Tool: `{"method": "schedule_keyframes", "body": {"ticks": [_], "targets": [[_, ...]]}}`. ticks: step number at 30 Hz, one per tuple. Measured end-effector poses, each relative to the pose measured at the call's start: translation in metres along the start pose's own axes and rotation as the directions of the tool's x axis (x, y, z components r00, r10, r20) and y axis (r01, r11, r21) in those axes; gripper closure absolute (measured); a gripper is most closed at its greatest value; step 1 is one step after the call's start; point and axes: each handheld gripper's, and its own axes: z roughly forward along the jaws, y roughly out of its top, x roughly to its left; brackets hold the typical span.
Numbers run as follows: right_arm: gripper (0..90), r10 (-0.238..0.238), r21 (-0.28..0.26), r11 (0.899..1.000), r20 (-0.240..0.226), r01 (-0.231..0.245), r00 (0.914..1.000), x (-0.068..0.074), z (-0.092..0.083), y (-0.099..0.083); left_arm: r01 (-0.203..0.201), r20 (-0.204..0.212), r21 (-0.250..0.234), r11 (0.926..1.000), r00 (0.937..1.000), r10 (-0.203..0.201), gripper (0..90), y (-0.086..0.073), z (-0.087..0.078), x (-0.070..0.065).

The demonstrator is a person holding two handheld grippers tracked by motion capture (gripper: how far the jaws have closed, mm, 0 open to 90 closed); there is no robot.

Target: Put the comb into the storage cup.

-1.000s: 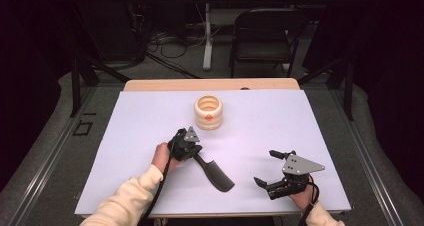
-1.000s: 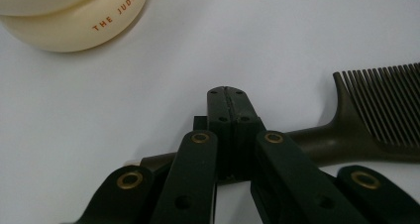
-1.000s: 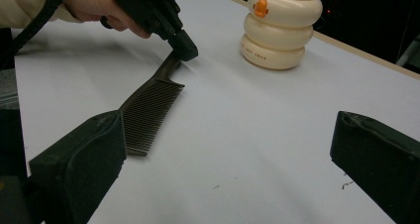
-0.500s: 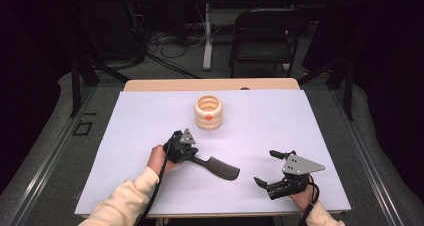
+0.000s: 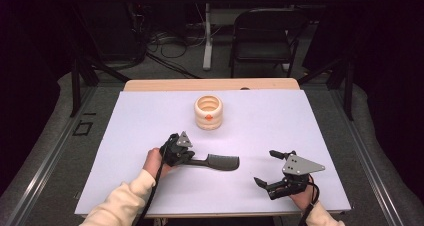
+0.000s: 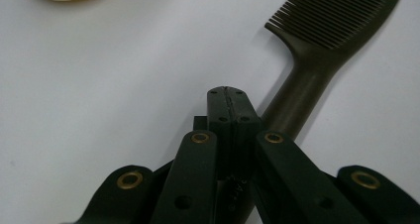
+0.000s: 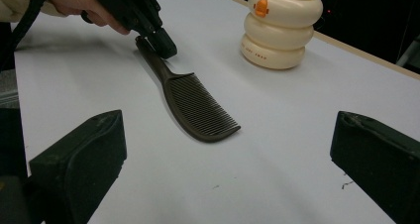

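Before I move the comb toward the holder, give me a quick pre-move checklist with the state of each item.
1. Left gripper on the comb: jaws together at the handle in the left gripper view, but whether the pads actually pinch it: cannot tell.
2. Comb lifted off the table: not ok; in the right gripper view its toothed end lies flat on the surface.
3. Holder upright, mouth open: ok.
4. Path from comb to holder free of things: ok.
5. Right gripper out of the way: ok; jaws open wide, nothing between them, well right of the comb.
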Motion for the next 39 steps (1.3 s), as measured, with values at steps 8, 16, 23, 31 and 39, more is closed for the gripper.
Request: {"method": "schedule_keyframes", "body": {"ticks": [8, 16, 23, 31, 39], "targets": [[0.5, -0.002, -0.002, 1.0, -0.001, 0.002, 1.0, 0.0, -0.001, 0.0, 0.001, 0.006, 0.011, 0.9999, 1.0, -0.001, 90.0, -0.005, -0.003, -0.002], [0.5, -0.002, -0.002, 1.0, -0.002, 0.002, 1.0, 0.0, 0.0, 0.0, 0.013, 0.01, 0.009, 0.9999, 0.9999, -0.013, 90.0, -0.009, -0.008, -0.003], [0.5, 0.001, -0.001, 1.0, -0.001, -0.001, 1.0, 0.0, 0.0, 0.0, 0.016, 0.027, 0.016, 0.9997, 0.9995, -0.017, 90.0, -0.012, -0.009, -0.006], [0.5, 0.0, -0.004, 1.0, -0.002, 0.0, 1.0, 0.001, -0.001, 0.0, 0.025, 0.037, 0.021, 0.9995, 0.999, -0.026, 90.0, -0.014, -0.01, -0.009], [0.5, 0.001, -0.001, 1.0, -0.004, -0.001, 1.0, 0.0, 0.0, 0.0, 0.038, 0.056, 0.026, 0.999, 0.9977, -0.039, 90.0, -0.016, -0.012, -0.009]]}}
